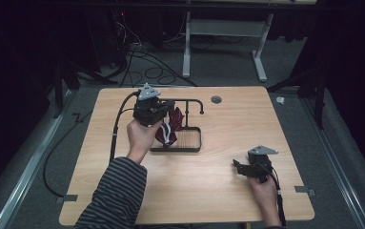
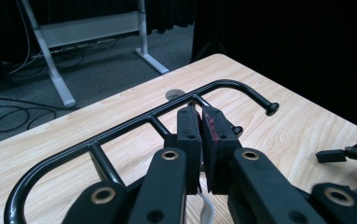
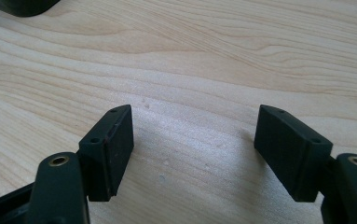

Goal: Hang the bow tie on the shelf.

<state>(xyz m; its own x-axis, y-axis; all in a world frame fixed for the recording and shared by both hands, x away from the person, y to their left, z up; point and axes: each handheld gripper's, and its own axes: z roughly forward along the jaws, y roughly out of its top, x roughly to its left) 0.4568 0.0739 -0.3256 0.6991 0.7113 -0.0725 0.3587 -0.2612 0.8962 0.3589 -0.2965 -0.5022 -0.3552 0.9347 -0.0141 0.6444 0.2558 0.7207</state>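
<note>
While my left gripper point(image 1: 147, 109) holds the dark red cloth point(image 1: 167, 129) with its fingers point(image 2: 188, 135) pressed together on it, just at the rack's rail point(image 2: 134, 123), I judge the step is hanging it there. The cloth hangs over the rack's tray point(image 1: 189, 139), at 11 o'clock on the bench point(image 1: 208, 186). I should lift it higher than the rail before releasing. My right gripper point(image 1: 241, 168) rests at 4 o'clock, fingers point(image 3: 113, 149) wide apart, holding nothing.
</note>
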